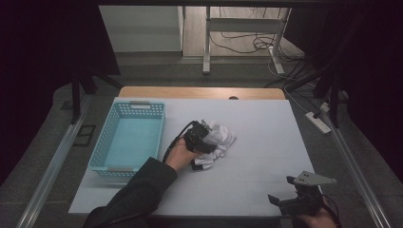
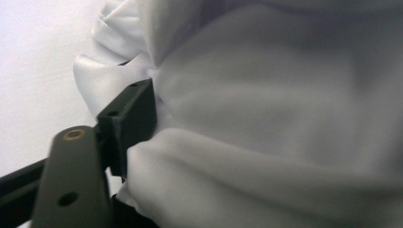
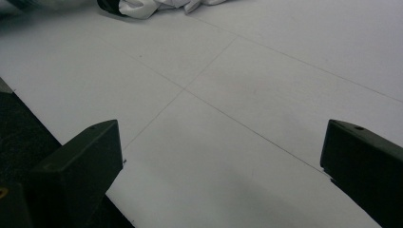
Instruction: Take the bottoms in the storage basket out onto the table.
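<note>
My left gripper (image 1: 205, 135) is buried in the crumpled white cloth (image 1: 219, 140) at the table's (image 1: 266, 142) middle; I cannot tell if it pinches. My right gripper (image 1: 290, 194) waits spread. A thin fold could slip before reaching the blue basket (image 1: 127, 138).

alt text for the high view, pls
The left tongs press into a crumpled white cloth at the middle of a white table. A light blue basket sits to its left. The right tongs hover open at the near right edge.
</note>
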The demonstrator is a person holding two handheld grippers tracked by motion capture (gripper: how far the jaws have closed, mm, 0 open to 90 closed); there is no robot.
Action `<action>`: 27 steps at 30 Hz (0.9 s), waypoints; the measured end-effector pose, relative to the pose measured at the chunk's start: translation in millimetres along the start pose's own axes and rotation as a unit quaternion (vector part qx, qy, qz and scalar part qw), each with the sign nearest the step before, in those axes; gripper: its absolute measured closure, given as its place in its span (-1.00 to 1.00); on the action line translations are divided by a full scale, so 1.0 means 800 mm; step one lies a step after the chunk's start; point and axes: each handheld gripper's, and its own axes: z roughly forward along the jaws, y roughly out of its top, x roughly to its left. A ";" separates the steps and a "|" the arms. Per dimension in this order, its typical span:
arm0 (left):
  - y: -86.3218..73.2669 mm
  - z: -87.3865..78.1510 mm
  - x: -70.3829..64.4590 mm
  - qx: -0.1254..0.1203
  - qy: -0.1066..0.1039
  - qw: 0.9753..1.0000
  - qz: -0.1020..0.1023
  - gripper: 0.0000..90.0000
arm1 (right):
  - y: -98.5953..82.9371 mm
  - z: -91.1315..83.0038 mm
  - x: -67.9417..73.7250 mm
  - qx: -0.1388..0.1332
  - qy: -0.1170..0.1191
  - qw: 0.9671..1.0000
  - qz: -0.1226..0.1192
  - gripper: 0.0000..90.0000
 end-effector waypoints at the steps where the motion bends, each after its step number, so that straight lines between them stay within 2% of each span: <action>1: 0.000 0.000 0.001 -0.001 -0.003 1.000 -0.002 -0.38 | 0.000 0.000 0.000 0.000 0.000 1.000 0.000 -0.99; 6: 0.000 0.001 0.001 -0.007 -0.016 1.000 -0.009 -0.52 | 0.000 0.000 0.000 0.000 0.001 1.000 0.000 -0.99; 12: 0.001 0.001 -0.001 -0.004 -0.017 1.000 -0.006 -0.64 | 0.000 0.000 0.000 0.000 0.001 1.000 0.000 -0.99; 21: 0.002 -0.003 0.002 -0.018 -0.025 0.999 -0.018 -0.79 | 0.000 0.000 0.000 0.001 0.002 1.000 0.000 -0.99; 27: 0.002 -0.005 0.001 -0.025 -0.025 0.999 -0.011 -0.86 | 0.000 0.000 0.000 0.000 0.003 1.000 0.001 -0.99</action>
